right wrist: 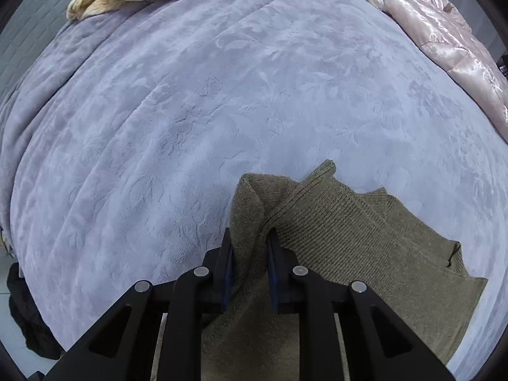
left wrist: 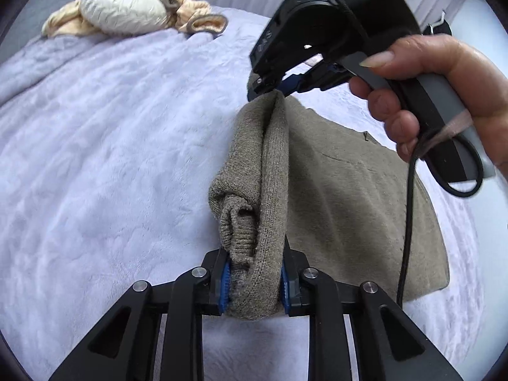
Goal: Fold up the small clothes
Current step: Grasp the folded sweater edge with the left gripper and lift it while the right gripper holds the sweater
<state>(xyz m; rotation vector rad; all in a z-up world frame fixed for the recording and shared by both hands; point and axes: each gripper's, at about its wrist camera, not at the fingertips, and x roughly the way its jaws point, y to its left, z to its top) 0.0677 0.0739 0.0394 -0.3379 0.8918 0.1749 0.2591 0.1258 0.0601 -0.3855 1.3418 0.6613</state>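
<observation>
Olive-brown knit — a small sweater lies on a lavender blanket, its left edge lifted into a long doubled ridge. In the left wrist view that ridge runs from the left gripper at the near end straight away to the right gripper at the far end, so the fold's long axis lies along the line between the two tools. The rest of the sweater spreads flat to the right of the ridge.

The left gripper's blue pads press in on a thick bunch of ribbed hem and rolled cloth; the jaws are pinching the sweater. The right gripper, held in the right hand, bites the top of the ridge with its tips pressed onto the cloth. In the right wrist view its fingers stand close on either side of a pulled-up pleat of sweater, which fans out to the right and below.

Pale marks show on the side of the right gripper's black housing, but they are too blurred to read.

A cream pillow and a peach wrap lie at the far edge of the blanket, well apart from the sweater. A pink satin quilt lies at the far right.
</observation>
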